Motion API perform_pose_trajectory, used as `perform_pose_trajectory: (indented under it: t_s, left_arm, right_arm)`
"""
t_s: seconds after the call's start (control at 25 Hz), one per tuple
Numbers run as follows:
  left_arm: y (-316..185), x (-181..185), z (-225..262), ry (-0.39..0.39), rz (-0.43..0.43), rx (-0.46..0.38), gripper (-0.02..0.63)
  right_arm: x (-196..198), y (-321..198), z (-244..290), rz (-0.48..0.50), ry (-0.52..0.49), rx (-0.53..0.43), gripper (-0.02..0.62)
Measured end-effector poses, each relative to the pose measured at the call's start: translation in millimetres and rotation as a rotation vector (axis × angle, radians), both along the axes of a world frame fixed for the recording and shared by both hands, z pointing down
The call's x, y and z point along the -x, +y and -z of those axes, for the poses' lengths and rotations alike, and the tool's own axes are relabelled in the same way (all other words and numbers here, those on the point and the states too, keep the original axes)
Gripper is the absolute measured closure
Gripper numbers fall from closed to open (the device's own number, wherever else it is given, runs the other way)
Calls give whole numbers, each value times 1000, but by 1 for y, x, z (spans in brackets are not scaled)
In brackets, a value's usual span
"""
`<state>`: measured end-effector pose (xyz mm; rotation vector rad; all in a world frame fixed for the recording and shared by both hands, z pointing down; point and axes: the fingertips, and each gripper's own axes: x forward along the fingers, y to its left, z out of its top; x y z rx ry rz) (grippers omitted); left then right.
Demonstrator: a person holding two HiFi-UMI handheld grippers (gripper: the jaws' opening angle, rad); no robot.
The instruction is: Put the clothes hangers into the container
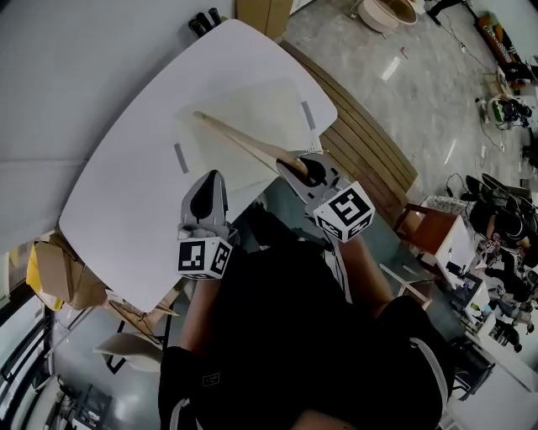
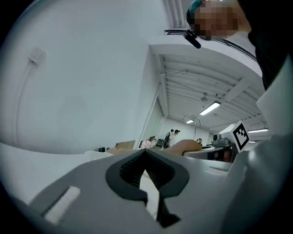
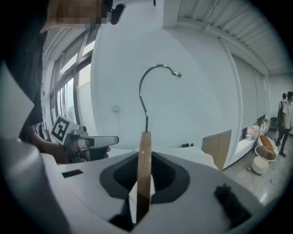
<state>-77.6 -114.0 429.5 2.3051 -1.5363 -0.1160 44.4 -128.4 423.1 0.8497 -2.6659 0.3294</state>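
Observation:
A wooden clothes hanger [image 1: 244, 141] with a metal hook [image 3: 153, 80] lies slanted over a translucent white container [image 1: 252, 102] on the white table [image 1: 126, 185]. My right gripper [image 1: 290, 161] is shut on the hanger's near end, at the container's near right side. In the right gripper view the wooden bar [image 3: 144, 164] stands upright between the jaws, hook uppermost. My left gripper [image 1: 215, 175] sits at the table's near edge, just short of the container, fingertips together with nothing in them. In the left gripper view, my left gripper [image 2: 145, 153] faces the pale table and wall.
Grey latches [image 1: 181, 158] mark the container's sides. Black items [image 1: 206, 21] and a cardboard box [image 1: 267, 13] stand beyond the table's far end. A slatted wooden bench [image 1: 370, 143] runs along the right. Cluttered desks [image 1: 496, 227] fill the far right.

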Motion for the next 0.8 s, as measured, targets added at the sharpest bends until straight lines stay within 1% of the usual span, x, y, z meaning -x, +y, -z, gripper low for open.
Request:
perform_pose_trajectory:
  t_s: [0.16, 0.44, 0.8]
  left_arm:
    - [-8, 4, -9, -2, 22, 23, 603]
    - [-18, 10, -21, -3, 47, 43, 603]
    - [-27, 7, -31, -12, 55, 67, 603]
  right_arm:
    - [8, -13, -7, 38, 26, 10, 534]
    - [24, -24, -30, 121, 107, 40, 534]
    - [29, -37, -40, 177, 162, 74, 534]
